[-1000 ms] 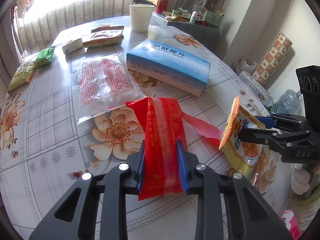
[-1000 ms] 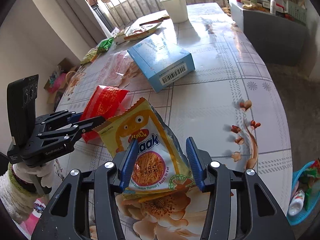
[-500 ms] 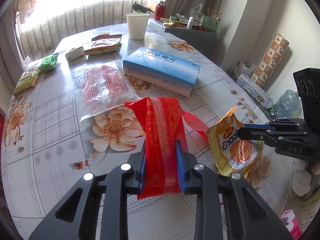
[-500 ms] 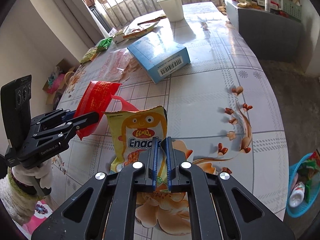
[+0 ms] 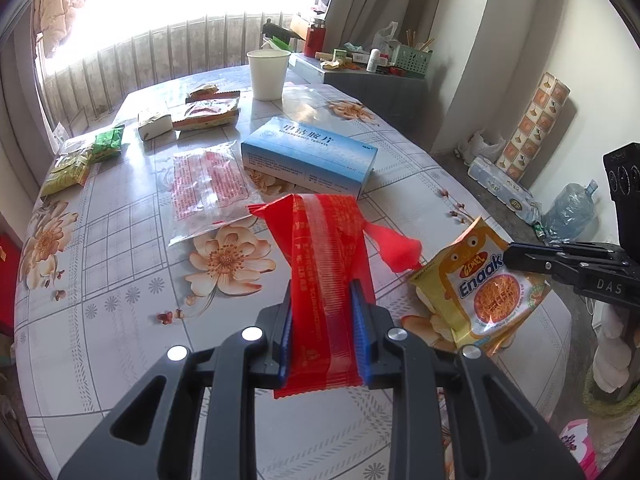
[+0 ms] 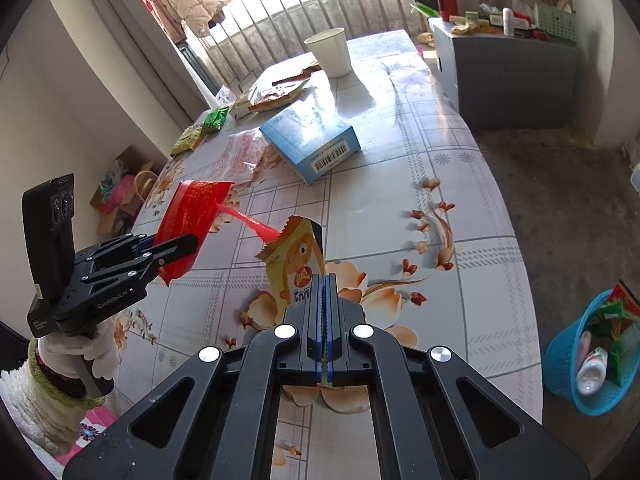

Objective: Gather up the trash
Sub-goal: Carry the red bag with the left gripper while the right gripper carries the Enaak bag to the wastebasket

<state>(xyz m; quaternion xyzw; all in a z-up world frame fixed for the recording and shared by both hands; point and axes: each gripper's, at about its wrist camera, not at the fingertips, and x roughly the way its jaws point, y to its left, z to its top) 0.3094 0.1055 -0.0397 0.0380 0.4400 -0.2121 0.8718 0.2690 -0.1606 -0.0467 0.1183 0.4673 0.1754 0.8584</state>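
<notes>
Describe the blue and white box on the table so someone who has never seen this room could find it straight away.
Start at the long table with the flowered cloth by the bright window. Near its middle, on the near side of the white paper cup, lies the medicine box, flat on the cloth beside a clear plastic bag with red print. It is the only stiff box among soft wrappers, with a barcode on one end.

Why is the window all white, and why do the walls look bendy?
Left wrist view: sunlight through the window overexposes it to plain white and puts glare on the table near the paper cup. Right wrist view: the fisheye lens bows the wall and table edge, and darkens the corners.
</notes>
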